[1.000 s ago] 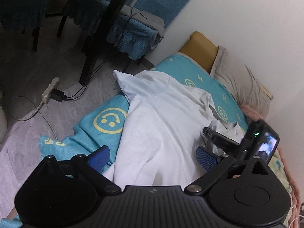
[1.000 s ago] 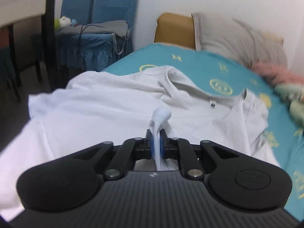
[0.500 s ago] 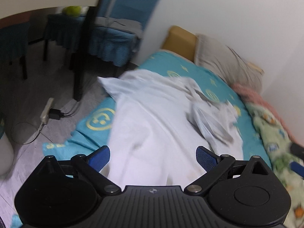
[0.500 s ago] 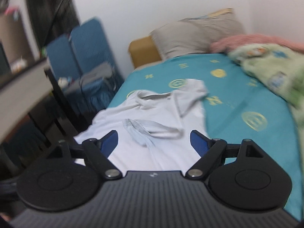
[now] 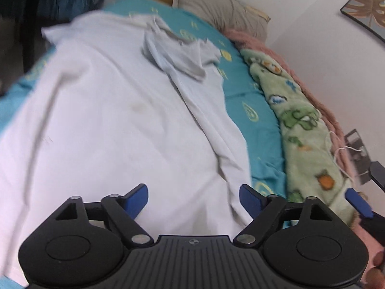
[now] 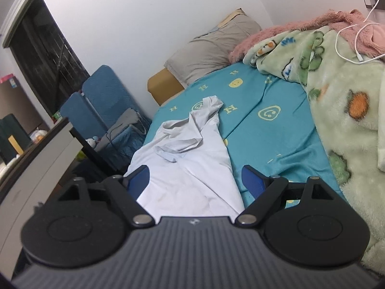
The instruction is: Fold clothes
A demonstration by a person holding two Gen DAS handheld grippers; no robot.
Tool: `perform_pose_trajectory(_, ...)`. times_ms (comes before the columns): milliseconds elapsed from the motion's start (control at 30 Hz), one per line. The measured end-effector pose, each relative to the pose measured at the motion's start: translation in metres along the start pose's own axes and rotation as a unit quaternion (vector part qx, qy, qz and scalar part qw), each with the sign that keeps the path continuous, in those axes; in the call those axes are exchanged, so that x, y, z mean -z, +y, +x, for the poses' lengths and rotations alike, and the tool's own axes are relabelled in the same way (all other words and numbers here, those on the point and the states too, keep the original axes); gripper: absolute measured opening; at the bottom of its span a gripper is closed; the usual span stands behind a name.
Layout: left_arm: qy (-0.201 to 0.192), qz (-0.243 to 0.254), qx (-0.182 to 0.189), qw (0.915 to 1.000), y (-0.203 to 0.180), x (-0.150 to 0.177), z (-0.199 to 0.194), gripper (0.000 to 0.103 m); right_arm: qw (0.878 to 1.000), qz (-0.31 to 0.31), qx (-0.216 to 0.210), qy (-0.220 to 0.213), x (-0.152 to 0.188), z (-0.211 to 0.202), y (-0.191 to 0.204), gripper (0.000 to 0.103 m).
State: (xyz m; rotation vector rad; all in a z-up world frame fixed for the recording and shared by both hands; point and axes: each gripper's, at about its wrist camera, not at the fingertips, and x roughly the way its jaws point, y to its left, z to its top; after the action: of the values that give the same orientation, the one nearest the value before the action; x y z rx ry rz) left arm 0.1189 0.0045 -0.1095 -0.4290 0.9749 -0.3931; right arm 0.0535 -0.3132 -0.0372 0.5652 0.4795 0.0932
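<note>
Tools (image 5: 193,198) agape above shirt (image 5: 115,110)

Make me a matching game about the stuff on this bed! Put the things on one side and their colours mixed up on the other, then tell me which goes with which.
Things:
1. T-shirt
2. Bed sheet
3. Pillow
4. Fluffy blanket with animals

Colours:
A. Pale green
B. White
C. Grey-beige
D. Teal with yellow smiley faces

Pairs: 1-B, 2-D, 3-C, 4-A
</note>
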Motion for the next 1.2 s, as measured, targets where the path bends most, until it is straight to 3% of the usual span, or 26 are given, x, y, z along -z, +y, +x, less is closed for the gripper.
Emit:
perform_pose_trajectory(367, -0.006, 0.023, 0.027, 0.9994, -0.027, 0.015, 0.019, 0.08, 1.0, 0.008, 0.005, -0.003, 0.0, 0.001, -0.013, 0.085)
perform_pose_trajectory(600, 0.014, 0.011, 0.099, 0.995, -0.035, 0.022, 0.028, 0.062, 0.995, 0.088, 0.007, -0.056, -0.018, -0.021, -0.049, 0.085)
perform_pose_trajectory(767, 0.053, -0.001, 0.138, 0.989, -0.043, 0.031, 0.049, 0.054, 0.99, 0.134, 0.0, -0.053, -0.021, -0.02, -0.07, 0.086)
perform_pose_trajectory(900, 0.081, -0.003, 0.159, 0.984, -0.047, 0.037, 0.068, 0.051, 0.991, 0.125, -0.002, -0.038, -0.018, -0.013, -0.067, 0.086)
perform_pose_trajectory(1100, 0.131, 0.004, 0.149, 0.9801, -0.05, 0.046, 0.096, 0.051, 0.992, 0.123, 0.001, -0.021, -0.013, -0.004, -0.065, 0.086)
perform_pose_trajectory(1200, 0.133, 0.002, 0.157, 0.9785, -0.049, 0.044, 0.101, 0.051, 0.992, 0.124, 0.007, -0.012, -0.011, 0.002, -0.064, 0.086)
